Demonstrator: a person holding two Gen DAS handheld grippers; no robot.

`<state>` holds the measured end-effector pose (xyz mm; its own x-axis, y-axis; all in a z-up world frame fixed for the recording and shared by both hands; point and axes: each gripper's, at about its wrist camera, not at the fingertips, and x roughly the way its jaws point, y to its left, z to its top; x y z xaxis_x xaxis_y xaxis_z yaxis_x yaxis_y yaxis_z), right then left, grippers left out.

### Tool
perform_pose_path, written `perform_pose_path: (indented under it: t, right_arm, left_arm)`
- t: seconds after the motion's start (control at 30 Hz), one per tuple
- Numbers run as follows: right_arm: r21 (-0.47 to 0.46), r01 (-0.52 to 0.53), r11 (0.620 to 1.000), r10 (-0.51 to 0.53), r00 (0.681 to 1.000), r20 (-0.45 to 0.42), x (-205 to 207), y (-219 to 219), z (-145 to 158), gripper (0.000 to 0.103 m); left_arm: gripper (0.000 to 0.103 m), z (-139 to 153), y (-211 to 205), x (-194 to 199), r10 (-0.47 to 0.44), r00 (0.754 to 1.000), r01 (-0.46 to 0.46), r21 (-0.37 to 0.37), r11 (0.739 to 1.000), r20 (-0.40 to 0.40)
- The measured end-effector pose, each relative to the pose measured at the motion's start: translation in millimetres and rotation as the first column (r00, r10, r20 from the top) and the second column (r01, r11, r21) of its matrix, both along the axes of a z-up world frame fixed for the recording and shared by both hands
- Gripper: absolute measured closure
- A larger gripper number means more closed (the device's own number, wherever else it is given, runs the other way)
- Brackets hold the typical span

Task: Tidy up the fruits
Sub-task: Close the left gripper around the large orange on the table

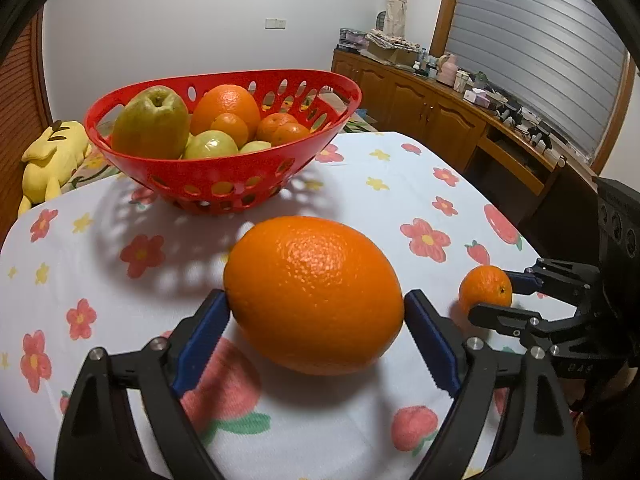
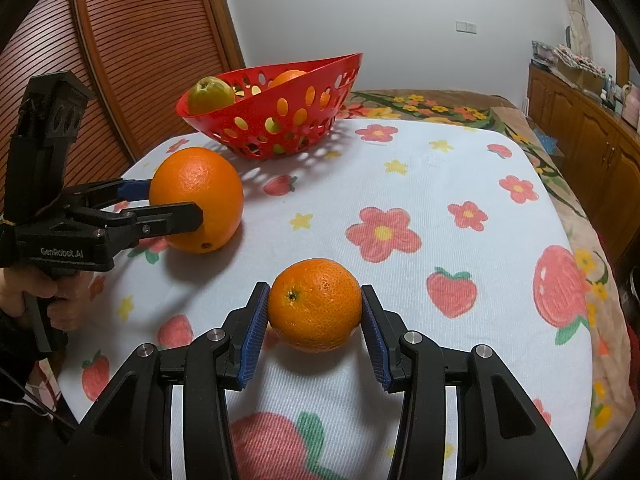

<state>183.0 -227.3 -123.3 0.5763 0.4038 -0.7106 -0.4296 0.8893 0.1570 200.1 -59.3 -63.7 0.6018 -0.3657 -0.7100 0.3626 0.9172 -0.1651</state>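
Left tongs (image 1: 316, 312) are clenching the large orange (image 1: 314, 294); right tongs (image 2: 314, 312) are gripping the small mandarin (image 2: 315, 304). Both are sitting low over the bench (image 2: 420, 184), short of the red basket (image 1: 224, 176). Smooth round rind risks slipping and rolling away.

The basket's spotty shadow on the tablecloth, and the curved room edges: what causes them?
Left wrist view: light passes through the red basket holes, dappling the tablecloth. Right wrist view: same dappling beside the basket; both views' fisheye lenses bend the wall and cabinet lines, with dark corners.
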Motion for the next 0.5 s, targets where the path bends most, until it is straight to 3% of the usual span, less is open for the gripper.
perform_pose_path:
  t: [0.37,0.5]
  right_arm:
    - [0.001,0.0,1.0,0.0,1.0,0.001,0,0,0,0.058]
    - [0.006,0.002,1.0,-0.002,1.0,0.002,0,-1,1,0.058]
  left_arm:
    - [0.013,-11,-9,16,-0.024,0.998,0.022,-0.023,0.999,-0.055]
    - [0.017,-12,-12,15,-0.025,0.999,0.024,-0.033,0.999,-0.028]
